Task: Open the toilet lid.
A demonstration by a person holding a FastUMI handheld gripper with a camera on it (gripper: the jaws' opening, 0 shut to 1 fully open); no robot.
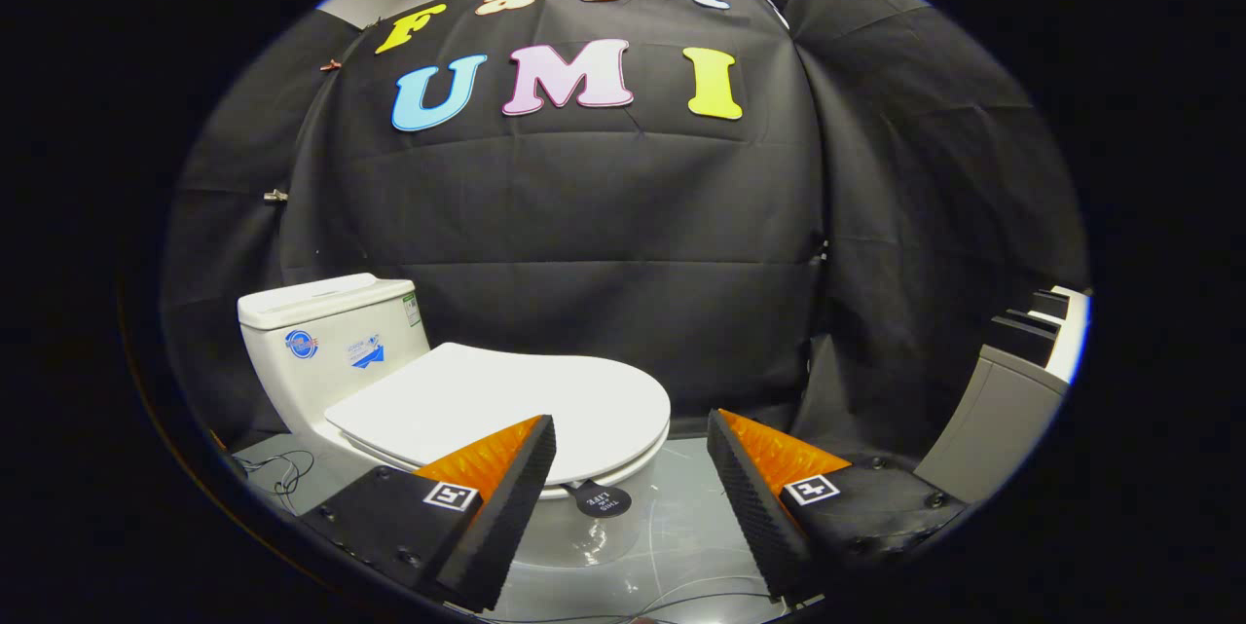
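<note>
My gripper [631, 429] hangs with its 2 fingers spread wide, pinching nothing. The toilet [389, 381] sits ahead toward 10 o'clock, its lid [506, 400] down flat on the seat. My left finger overlaps the lid's near edge; I cannot tell whether it touches. A small round tag [602, 500] hangs at the lid's front, between my fingers.

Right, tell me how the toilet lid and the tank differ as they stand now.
The toilet lid is a flat, rounded slab lying shut over the bowl; the tank is an upright box behind it. The lid's top is plain, while the tank's front carries stickers. The lid lies just ahead of the open gripper, its front edge partly behind one finger; the tank stands well beyond the jaws. A small dark tab hangs at the lid's front edge. Both are white and glossy.
</note>
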